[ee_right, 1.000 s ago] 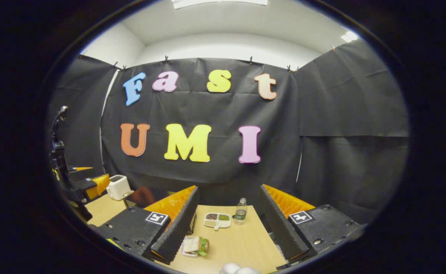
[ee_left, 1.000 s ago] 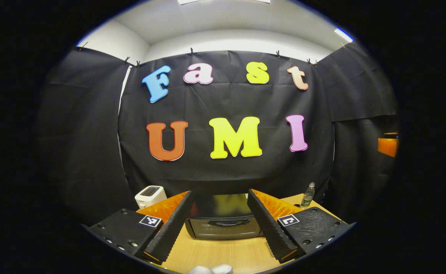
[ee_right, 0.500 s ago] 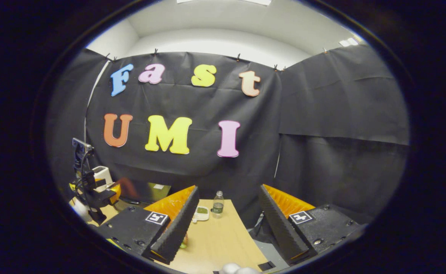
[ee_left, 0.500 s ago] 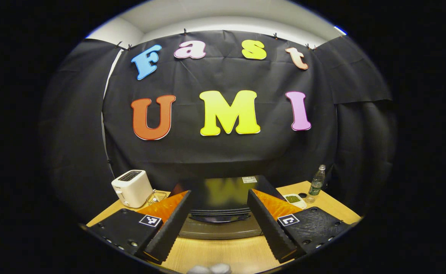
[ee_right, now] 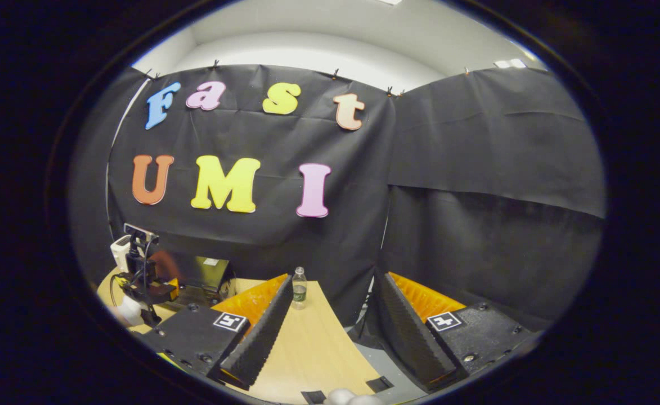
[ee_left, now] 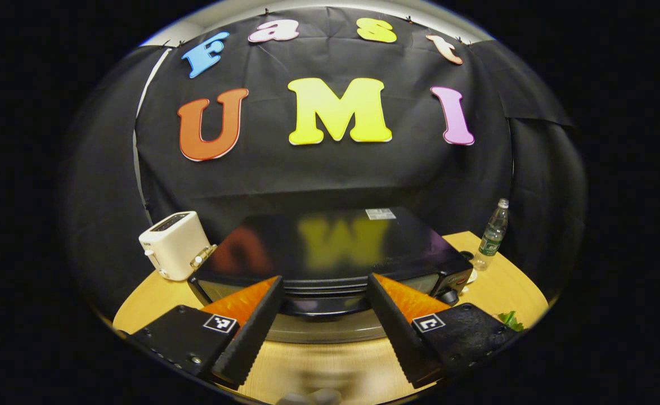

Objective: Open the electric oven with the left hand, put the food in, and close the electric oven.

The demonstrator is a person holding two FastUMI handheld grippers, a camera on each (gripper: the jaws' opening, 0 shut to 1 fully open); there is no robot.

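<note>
Left claw [ee_left: 321, 318], jaws wide apart and empty, now close in front of the oven [ee_left: 330, 253]; half a second earlier the oven lay farther off and lower in the left gripper view. The door handle [ee_left: 324, 306] sits between the fingers, untouched, so the opening step is judged imminent. Toaster [ee_left: 173, 244] stands just left of the oven, bottle [ee_left: 492, 233] to its right on the surface [ee_left: 318, 368]. Right claw [ee_right: 330, 337], likewise open and empty, has swung away over the surface edge.
</note>
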